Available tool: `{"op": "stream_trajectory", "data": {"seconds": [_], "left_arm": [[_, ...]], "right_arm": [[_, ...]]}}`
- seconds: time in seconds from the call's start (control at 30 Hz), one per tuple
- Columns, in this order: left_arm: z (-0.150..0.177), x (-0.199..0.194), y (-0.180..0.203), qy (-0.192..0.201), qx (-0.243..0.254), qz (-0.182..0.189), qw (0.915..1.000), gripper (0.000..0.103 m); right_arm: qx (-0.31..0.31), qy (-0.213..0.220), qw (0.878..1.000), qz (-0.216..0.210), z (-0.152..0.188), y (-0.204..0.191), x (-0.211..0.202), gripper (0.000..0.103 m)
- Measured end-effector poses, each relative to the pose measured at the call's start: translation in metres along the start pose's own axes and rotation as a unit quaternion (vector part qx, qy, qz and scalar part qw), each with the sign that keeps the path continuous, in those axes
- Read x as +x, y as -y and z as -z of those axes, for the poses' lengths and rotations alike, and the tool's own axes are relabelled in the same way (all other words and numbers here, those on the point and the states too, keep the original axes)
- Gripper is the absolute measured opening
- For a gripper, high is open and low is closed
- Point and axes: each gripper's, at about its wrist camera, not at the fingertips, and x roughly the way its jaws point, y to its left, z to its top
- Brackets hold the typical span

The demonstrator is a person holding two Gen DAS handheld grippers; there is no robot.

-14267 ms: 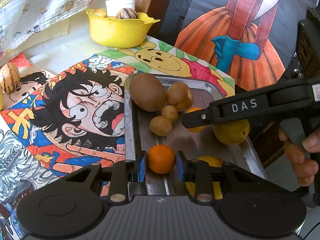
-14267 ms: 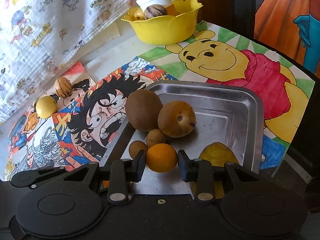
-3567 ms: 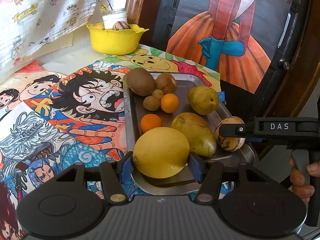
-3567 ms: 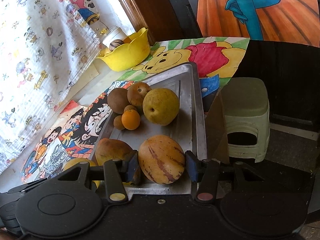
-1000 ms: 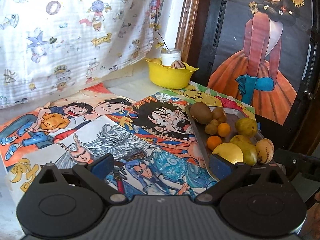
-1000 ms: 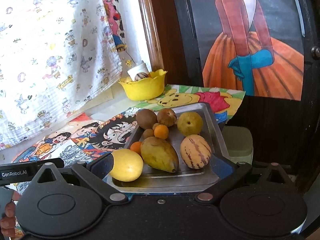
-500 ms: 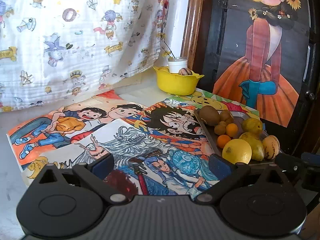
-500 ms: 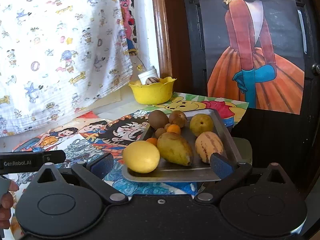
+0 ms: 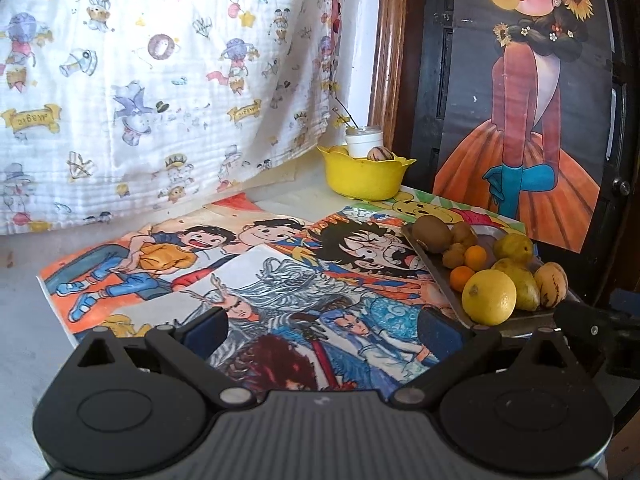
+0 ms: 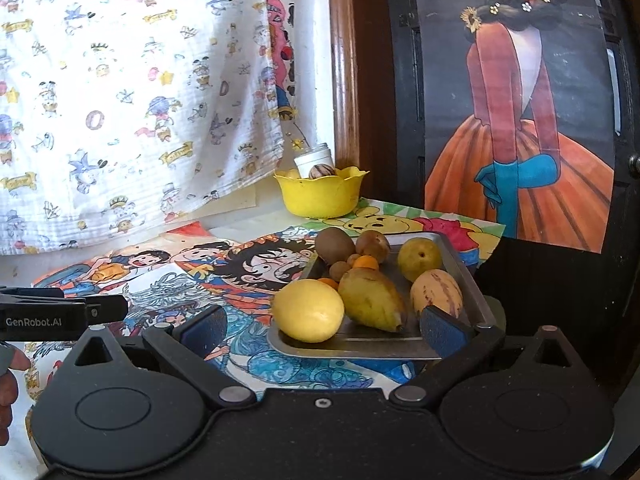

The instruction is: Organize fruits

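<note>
A steel tray (image 10: 464,276) (image 9: 516,318) at the table's right end holds a big yellow lemon (image 10: 309,310) (image 9: 489,297), a mango (image 10: 370,298), a striped melon (image 10: 436,293) (image 9: 551,284), a pear (image 10: 419,259), a kiwi (image 10: 334,245) (image 9: 432,233), small oranges (image 9: 475,257) and little brown fruits. My left gripper (image 9: 323,330) is open over the drawings, left of the tray, holding nothing. My right gripper (image 10: 323,330) is open too, pulled back in front of the tray.
A yellow bowl (image 9: 363,176) (image 10: 320,194) with a striped fruit and a white jar stands at the back by the wooden frame. Cartoon drawings (image 9: 248,264) cover the table. A printed cloth (image 9: 160,80) hangs behind. A hand (image 10: 8,384) shows at the left.
Both grippers have drawn further back and up from the table since a second ago, so the tray and fruit look smaller. Both stay open; the fruits have not moved.
</note>
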Motion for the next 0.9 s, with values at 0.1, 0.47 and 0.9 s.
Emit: {"op": "stream_trajectory", "data": {"seconds": [0.1, 0.47, 0.9], "left_arm": [[0.005, -0.005, -0.004, 0.002, 0.005, -0.002, 1.0, 0.102], [0.015, -0.019, -0.02, 0.009, 0.005, -0.01, 0.9999, 0.102], [0.028, -0.03, -0.029, 0.005, 0.009, -0.017, 0.9998, 0.102]], "right_arm": [[-0.005, -0.002, 1.0, -0.008, 0.003, -0.005, 0.0, 0.102], [-0.014, -0.003, 0.999, -0.029, 0.01, -0.02, -0.004, 0.102], [-0.02, -0.004, 0.999, -0.038, 0.014, -0.028, -0.009, 0.102]]}}
